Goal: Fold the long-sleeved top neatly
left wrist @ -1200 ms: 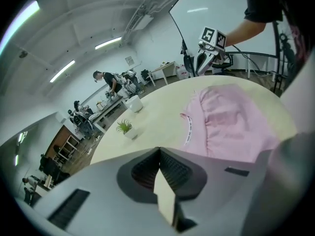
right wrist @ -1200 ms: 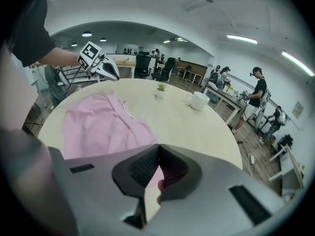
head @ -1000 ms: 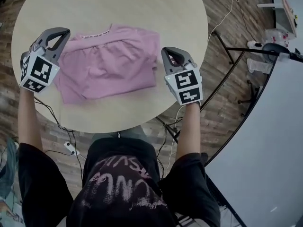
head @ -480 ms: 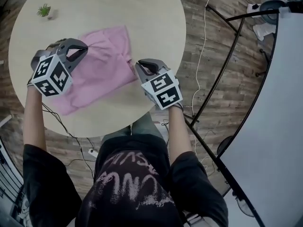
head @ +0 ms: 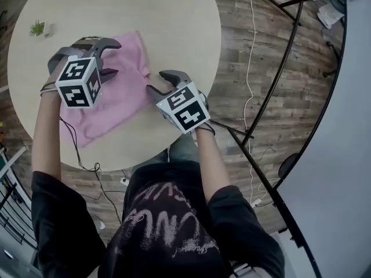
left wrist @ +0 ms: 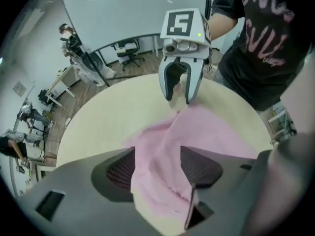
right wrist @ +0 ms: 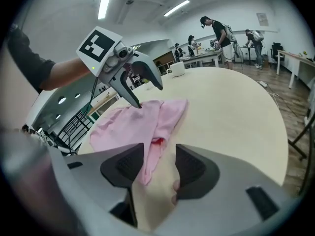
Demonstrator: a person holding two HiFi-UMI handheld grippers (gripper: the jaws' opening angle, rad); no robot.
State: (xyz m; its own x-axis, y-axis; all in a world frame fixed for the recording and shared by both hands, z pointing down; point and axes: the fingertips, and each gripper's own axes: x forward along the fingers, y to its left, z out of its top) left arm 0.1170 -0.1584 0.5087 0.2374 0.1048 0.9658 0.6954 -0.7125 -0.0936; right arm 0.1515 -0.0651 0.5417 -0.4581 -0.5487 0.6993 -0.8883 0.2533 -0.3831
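**Both jaws let go: a fold looks laid**

Head view: a second ago you had both jaws pressed together at the sides of a wider pink spread. Now your left gripper [head: 117, 57] and right gripper [head: 155, 81] have just been opening, and the long-sleeved top [head: 110, 94] looks narrower. I'd judge one fold is down and released, with more to do. The top lies just toward 6 o'clock of the counter [head: 174, 16] middle, your left gripper over its 11 o'clock end and your right at its 3 o'clock edge.

Left gripper view: the jaws stand spread with pink cloth lying between them, not pinched. The top [left wrist: 202, 132] is rumpled, a raised crease running to 12 o'clock toward the right gripper [left wrist: 178, 98].

Right gripper view: here too the jaws are spread, and only a hem tip dips between them. The top [right wrist: 130, 124] shows doubled layers, soft and uneven, with the left gripper [right wrist: 150, 96] over its 12 o'clock end.
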